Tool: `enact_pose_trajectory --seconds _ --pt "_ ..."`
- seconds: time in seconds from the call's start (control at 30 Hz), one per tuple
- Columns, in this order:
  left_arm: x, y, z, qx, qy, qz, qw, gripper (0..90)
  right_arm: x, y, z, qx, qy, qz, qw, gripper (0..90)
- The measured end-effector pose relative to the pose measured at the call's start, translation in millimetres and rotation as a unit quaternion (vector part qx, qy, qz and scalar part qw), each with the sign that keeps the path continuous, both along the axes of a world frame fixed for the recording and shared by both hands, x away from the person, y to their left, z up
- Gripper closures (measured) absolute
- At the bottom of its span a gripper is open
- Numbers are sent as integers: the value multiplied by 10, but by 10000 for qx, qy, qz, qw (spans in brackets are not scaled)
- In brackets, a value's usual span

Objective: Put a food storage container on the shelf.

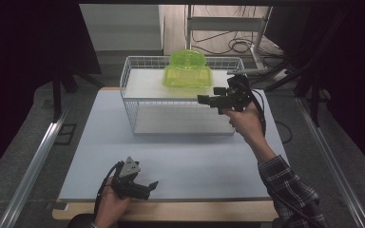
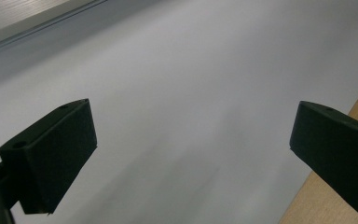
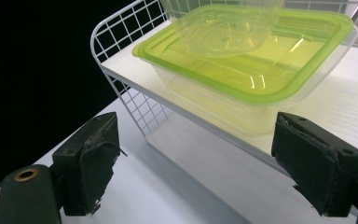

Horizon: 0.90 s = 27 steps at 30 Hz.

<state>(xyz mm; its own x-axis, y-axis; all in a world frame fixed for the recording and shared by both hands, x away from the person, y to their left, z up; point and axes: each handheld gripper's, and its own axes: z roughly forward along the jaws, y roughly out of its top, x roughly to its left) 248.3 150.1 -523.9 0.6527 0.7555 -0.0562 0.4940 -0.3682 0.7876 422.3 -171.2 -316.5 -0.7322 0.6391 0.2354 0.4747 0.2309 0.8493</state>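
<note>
Reach step: right claw (image 1: 208,100) was wide and empty, lined up at the green-lidded container (image 1: 188,77) on the wire rack's (image 1: 134,102) upper shelf at the far side; next, straddle its near edge and close; left claw (image 1: 150,185) idled wide over the near bench (image 1: 76,156).

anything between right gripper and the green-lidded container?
No object. In the right gripper view, the open right gripper faces the green-lidded container across the wire shelf rim and bare white board.
</note>
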Motion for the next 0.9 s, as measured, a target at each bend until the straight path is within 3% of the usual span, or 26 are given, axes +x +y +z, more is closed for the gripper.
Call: enact_pose_trajectory --seconds 0.9 --pt "-5 -10 -2 14 -24 -55 10000 4 -168 -97 -336 -294 -97 133 9994 84"
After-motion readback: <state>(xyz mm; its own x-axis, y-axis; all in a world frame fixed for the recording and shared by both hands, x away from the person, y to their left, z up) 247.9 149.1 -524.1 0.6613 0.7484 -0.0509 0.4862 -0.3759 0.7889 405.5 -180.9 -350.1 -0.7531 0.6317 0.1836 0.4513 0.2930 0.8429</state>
